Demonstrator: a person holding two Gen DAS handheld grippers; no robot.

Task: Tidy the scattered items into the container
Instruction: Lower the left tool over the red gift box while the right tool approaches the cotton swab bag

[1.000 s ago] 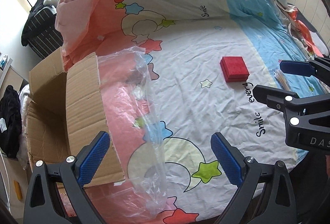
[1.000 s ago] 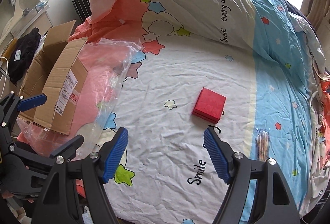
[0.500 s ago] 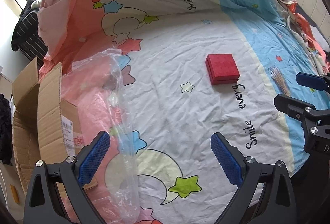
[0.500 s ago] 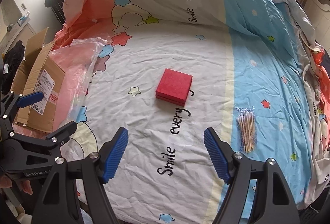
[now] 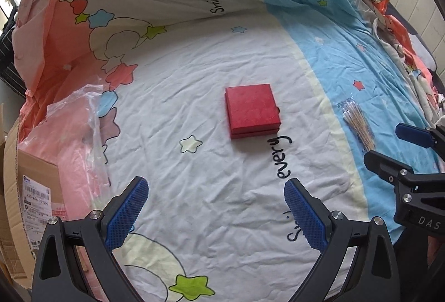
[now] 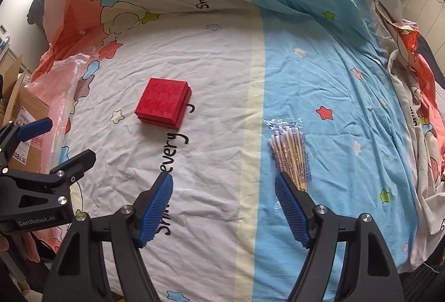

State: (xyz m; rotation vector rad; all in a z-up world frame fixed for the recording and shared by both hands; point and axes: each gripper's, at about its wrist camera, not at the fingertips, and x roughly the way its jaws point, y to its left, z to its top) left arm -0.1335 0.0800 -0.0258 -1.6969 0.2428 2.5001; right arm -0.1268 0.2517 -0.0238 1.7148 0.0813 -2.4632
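Red box (image 5: 251,110) lies flat mid-bed on the white sheet (image 5: 194,96); cotton swabs (image 6: 290,151) lie apart on its blue stripe. Left gripper (image 5: 217,214) and right gripper (image 6: 224,208) hover wide, empty. Cardboard box (image 5: 33,190) stands at the bed's left edge.

- The sheet (image 5: 194,96) carries "Smile every day" in black script, printed more than once.
- Left gripper (image 6: 41,202) body reads "GenRobot.AI".
- Right gripper (image 5: 417,190) shows "DAS", cut off.
- The box (image 5: 33,190) has a shipping label, print too small to read.
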